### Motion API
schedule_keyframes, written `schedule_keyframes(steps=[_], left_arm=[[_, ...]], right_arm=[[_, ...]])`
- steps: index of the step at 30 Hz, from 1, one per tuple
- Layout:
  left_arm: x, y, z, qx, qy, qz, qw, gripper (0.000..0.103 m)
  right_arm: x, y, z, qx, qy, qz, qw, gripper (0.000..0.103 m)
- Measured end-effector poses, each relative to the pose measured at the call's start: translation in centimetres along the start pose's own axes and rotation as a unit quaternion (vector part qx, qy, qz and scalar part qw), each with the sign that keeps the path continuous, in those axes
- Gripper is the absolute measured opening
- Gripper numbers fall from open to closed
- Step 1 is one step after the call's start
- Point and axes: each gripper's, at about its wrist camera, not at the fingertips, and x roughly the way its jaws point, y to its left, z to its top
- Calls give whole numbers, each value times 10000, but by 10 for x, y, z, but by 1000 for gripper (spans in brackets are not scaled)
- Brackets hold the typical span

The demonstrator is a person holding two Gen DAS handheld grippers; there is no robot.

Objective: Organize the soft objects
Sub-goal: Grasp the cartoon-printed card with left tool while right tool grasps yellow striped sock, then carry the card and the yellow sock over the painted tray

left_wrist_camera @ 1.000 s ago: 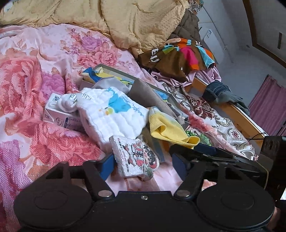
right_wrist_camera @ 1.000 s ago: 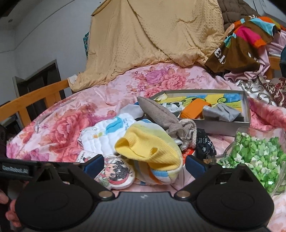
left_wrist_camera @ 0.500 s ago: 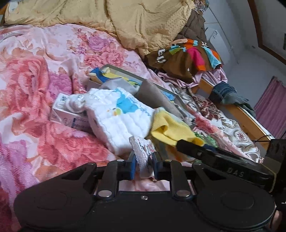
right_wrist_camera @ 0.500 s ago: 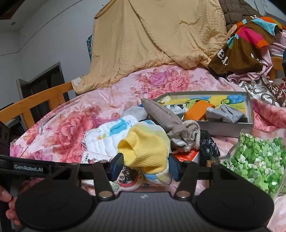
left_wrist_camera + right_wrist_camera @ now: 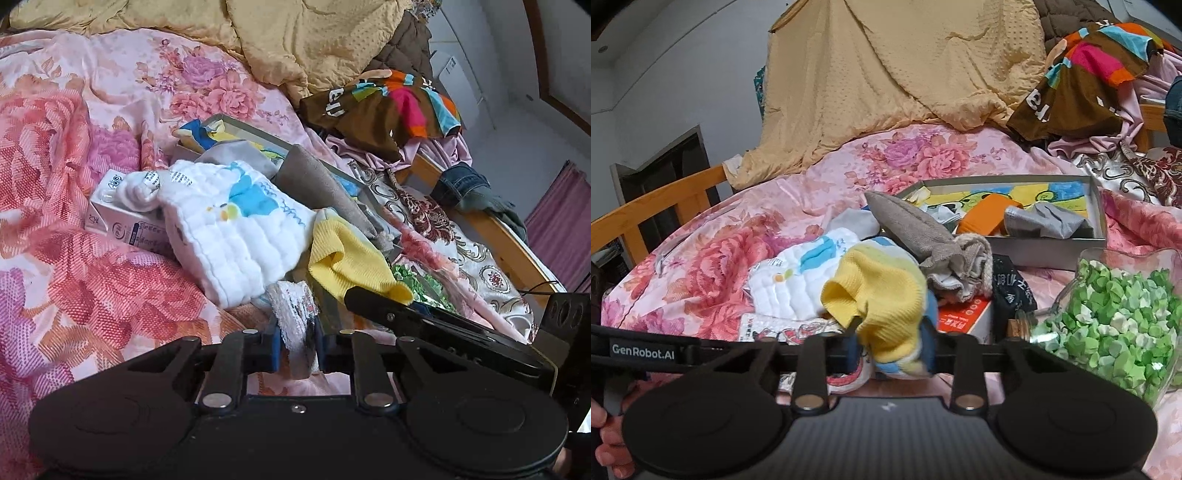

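- The left gripper (image 5: 297, 345) is clamped on a small cartoon-print sock (image 5: 293, 314) at the near edge of the pile on the bed (image 5: 74, 295).
- The right gripper (image 5: 892, 350) is clamped on the yellow sock (image 5: 882, 299), just right of the printed one; the two grippers sit close together, nearly crossing.
- Judged from the layout, sorting is partway: the grey tray (image 5: 1049, 243) at the far side already holds an orange item (image 5: 988, 218) and a grey cloth (image 5: 1045, 221), while most soft things remain outside it.
- Still left on the bed: the white quilted cloth (image 5: 236, 236), a taupe cloth (image 5: 912, 229) draped over the tray's near-left corner, and a knotted white sock (image 5: 142, 186) resting on a carton (image 5: 122, 221).
- In the way: the taupe cloth lies across the route to the tray, and a clear container of green paper stars (image 5: 1115, 314) stands near right, easy to knock.
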Motion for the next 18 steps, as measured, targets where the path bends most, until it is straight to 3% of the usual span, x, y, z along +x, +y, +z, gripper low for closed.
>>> schedule_keyframes(steps=[4,13,18], left_arm=[[-4,-6,0,26,-31,172,9998,16],[-35,-23,-2,117,-287,437,9986,11],[-56,-25,-5,-186,-499,523,9972,11]], right_arm=[[-6,-1,3,62,-68,-40,9999,16],[-41,8,11,-138,-395,-166,9990,14],[-60,17,12,-291,-568,-112,9979,11]])
